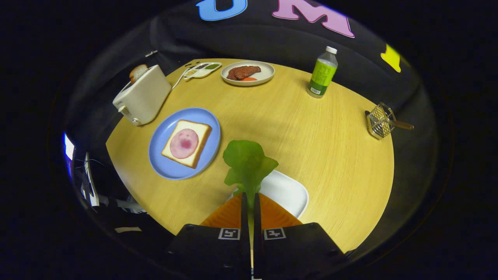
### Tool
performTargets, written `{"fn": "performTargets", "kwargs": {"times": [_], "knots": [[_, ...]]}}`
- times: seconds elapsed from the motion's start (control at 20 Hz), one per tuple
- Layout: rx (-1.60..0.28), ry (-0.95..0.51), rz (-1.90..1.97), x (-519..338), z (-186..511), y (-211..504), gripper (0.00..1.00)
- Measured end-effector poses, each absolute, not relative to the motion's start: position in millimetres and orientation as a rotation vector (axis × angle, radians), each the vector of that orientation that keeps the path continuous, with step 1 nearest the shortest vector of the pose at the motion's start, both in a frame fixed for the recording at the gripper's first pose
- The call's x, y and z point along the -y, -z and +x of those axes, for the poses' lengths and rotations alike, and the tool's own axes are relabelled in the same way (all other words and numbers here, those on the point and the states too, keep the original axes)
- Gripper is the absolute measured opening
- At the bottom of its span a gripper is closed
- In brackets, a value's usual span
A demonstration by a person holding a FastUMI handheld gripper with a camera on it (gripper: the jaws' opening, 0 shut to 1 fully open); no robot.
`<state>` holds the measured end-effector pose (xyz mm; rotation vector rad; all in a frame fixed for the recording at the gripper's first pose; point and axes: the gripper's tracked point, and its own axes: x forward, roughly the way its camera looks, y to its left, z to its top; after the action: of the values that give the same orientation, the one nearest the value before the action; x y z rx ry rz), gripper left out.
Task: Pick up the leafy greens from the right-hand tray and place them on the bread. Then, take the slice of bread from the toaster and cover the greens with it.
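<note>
The hand-held gripper (249, 202) has its two fingers pressed together on the stem of the leafy greens (247, 161), and the leaf stands up just ahead of the fingertips, lifted over the white tray (290, 190). The target sits off to the left: a slice of bread (187, 143) with a round of ham on it, lying on the blue plate (163, 165) on the counter (303, 132). Now for the carry, and it wants a level sweep left with the leaf kept high enough to clear the plate's rim. Best to bring the broad part of the leaf over the ham, lower until it drapes, then part the fingers. The grip looks thin, likely only on the stem, though the fingers hide the contact. Beyond the plate, the toaster (143, 99) holds the second slice (138, 72), waiting its turn.
</note>
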<state>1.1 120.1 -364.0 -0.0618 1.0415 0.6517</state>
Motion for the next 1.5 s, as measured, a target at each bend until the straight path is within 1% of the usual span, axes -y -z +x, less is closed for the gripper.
{"fn": "performTargets", "kwargs": {"times": [0.25, 0.45, 0.6, 0.65, 0.85, 0.95, 1.1, 1.15, 1.2, 1.35, 1.5], "knots": [[-0.989, -0.761, -0.034, -201, 6, 328, 0.07], [-0.983, -0.83, -0.052, -252, 10, 320, 0.08], [-0.989, -0.868, -0.065, -281, 10, 321, 0.08], [-0.992, -0.879, -0.065, -287, 10, 321, 0.1], [-0.996, -0.871, -0.08, -294, 15, 326, 0.1], [-1.0, -0.861, -0.081, -294, 19, 327, 0.17], [-0.99, -0.835, -0.087, -288, 27, 329, 0.74], [-0.988, -0.831, -0.085, -288, 26, 328, 0.81], [-0.983, -0.826, -0.087, -286, 28, 327, 0.84], [-0.969, -0.819, -0.084, -284, 30, 321, 0.84], [-0.925, -0.819, -0.065, -289, 34, 298, 0.84]]}}
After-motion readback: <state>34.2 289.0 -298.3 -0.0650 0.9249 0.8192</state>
